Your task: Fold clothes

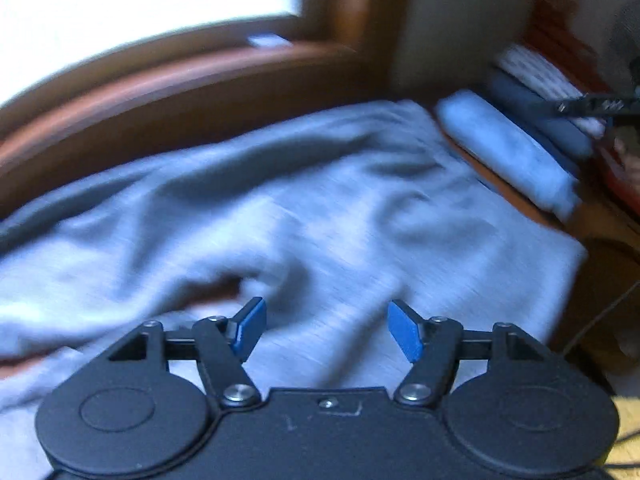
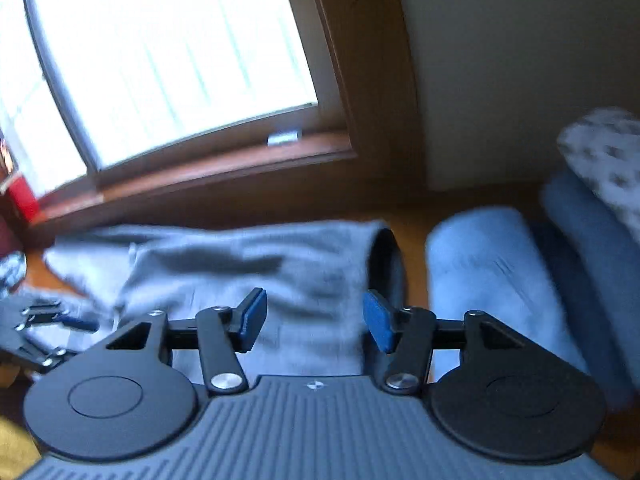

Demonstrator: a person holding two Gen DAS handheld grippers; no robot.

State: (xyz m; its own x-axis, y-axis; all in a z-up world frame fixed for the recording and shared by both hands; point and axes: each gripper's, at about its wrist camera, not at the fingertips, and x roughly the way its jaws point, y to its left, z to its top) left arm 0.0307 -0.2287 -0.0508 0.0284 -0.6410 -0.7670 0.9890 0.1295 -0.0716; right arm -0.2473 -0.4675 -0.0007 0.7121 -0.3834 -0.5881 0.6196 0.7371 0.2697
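Observation:
A light grey garment [image 1: 304, 208] lies spread and wrinkled on a wooden table below a window. My left gripper [image 1: 326, 330] is open and empty, hovering over the garment's near part. In the right wrist view the same grey garment [image 2: 256, 272] lies ahead, with its open end [image 2: 386, 268] at the right. My right gripper [image 2: 314, 326] is open and empty above the garment's right side. The left gripper [image 2: 44, 332] shows at the far left of the right wrist view. Part of the right gripper [image 1: 596, 106] shows at the upper right of the left wrist view.
A stack of folded clothes stands at the right: a light blue one [image 2: 492, 280], a darker blue one [image 2: 588, 248] and a white patterned one [image 2: 608, 156]. It also shows in the left wrist view [image 1: 508, 152]. The wooden window sill [image 1: 168, 92] runs behind the table. A red object [image 2: 22, 196] stands at the far left.

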